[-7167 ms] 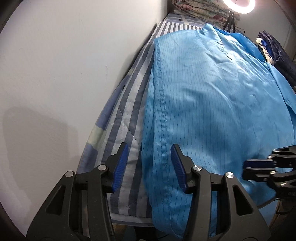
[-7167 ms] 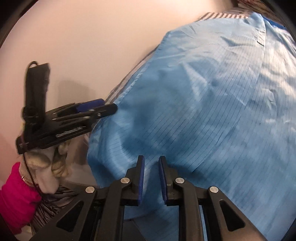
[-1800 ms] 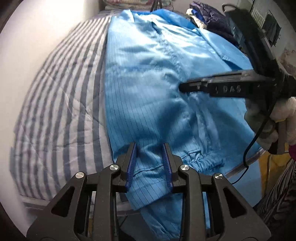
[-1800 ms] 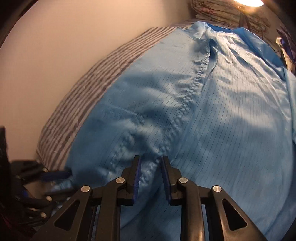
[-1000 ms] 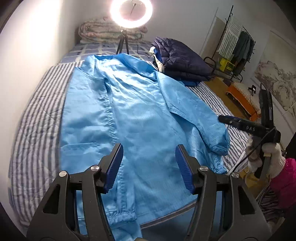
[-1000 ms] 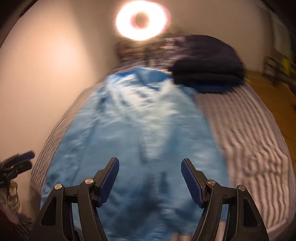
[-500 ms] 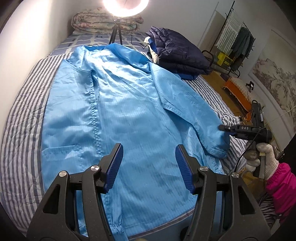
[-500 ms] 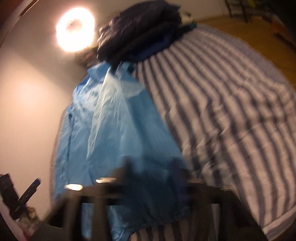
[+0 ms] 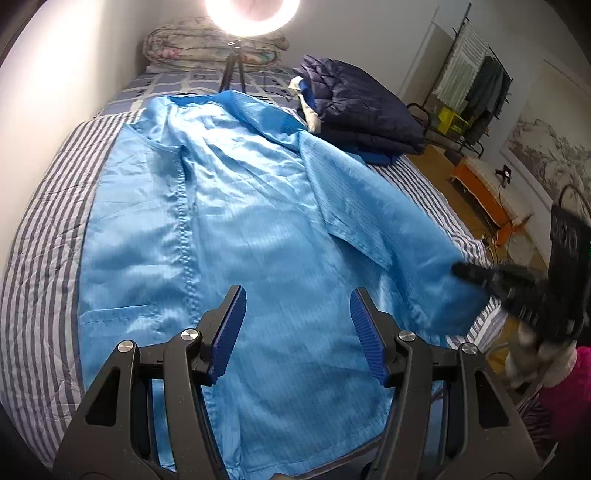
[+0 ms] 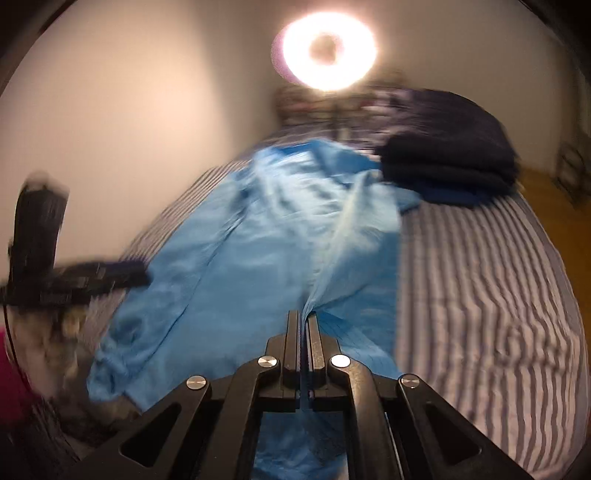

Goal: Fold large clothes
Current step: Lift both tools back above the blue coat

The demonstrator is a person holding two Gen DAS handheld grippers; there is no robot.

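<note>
Both tongs differ: the left gripper (image 9: pixel 297 334) hangs with jaws spread wide and nothing between them, above the lower middle of the large shiny sky-blue coat (image 9: pixel 236 229), while the right gripper (image 10: pixel 303 325) is clamped tight on a pinch of that coat's sleeve cloth, at the coat's side farthest from the wall; the right wrist view is blurred, so exactly which part of the cuff is caught I cannot tell. Its jaws have just been closing, with blue fabric between them. The coat lies spread front-up along the grey-and-white striped bedspread (image 9: pixel 40 266), collar toward the glowing ring light (image 9: pixel 253 14), a folded dark navy padded jacket (image 9: pixel 362 110) beside its shoulder. To fold well, the sleeve likely needs carrying across the coat's chest, kept taut and low, while the free gripper pins the body against sliding.
</note>
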